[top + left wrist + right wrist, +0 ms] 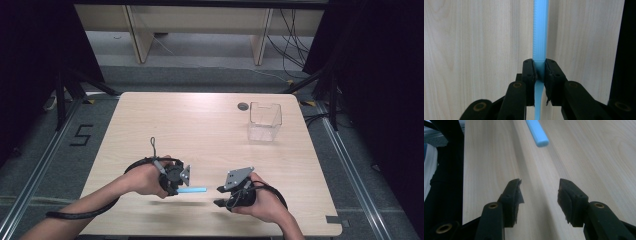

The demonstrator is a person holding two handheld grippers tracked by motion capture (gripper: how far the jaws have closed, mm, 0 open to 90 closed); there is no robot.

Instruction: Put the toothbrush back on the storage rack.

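Observation:
A light blue plastic strip (192, 190) with a toothed edge sticks out to the right of my left gripper (173, 189), which is shut on it near the table's front. In the left gripper view the blue strip (540, 32) runs up from between the closed jaws of the left gripper (539, 67). My right gripper (220, 196) sits a short way to the right, open, its tips pointing left toward the strip's free end. In the right gripper view the right gripper (539, 188) holds nothing, and the strip's end (537, 132) lies ahead of it.
A clear plastic box (265, 121) stands at the back right of the wooden table (200, 125). A dark round grommet (243, 106) is beside it. Black stands and cables surround the table on the floor.

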